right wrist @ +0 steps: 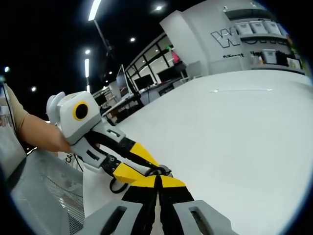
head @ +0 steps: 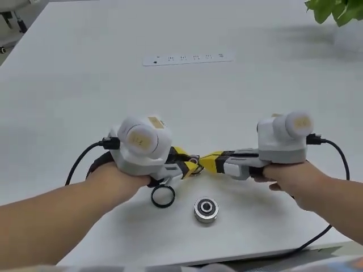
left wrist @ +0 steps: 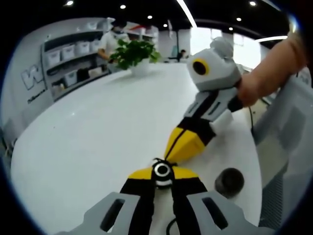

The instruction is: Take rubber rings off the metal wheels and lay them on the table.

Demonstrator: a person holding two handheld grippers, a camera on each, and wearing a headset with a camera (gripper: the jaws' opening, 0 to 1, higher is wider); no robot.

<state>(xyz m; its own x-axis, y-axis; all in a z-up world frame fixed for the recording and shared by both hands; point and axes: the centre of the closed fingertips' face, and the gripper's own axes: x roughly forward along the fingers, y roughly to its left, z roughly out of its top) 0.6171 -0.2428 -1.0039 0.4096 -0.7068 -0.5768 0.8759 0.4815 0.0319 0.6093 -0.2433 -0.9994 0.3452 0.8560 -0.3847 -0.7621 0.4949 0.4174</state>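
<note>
Nearest me, below the fingers, a metal wheel (head: pixel 206 209) and a loose rubber ring (head: pixel 163 196) lie on the worktop (head: pixel 85 85), just beside each other. Above them the left gripper (left wrist: pixel 162 175) has its fingers clamped on a small wheel (left wrist: pixel 162 169), whose dark ring seems to be on. The right gripper (right wrist: pixel 157 180) meets it tip to tip, fingers pressed together at that wheel's rim; I cannot tell whether any rubber is pinched. I judge the ring soft, stretchy, light and grippy on metal, and the wheel hard, dense and apt to roll. So I would hold the wheel by its flat faces and nip the ring at its outer edge. Beyond the fingers sit a socket strip (head: pixel 187 58) and a plant (head: pixel 334 10).
</note>
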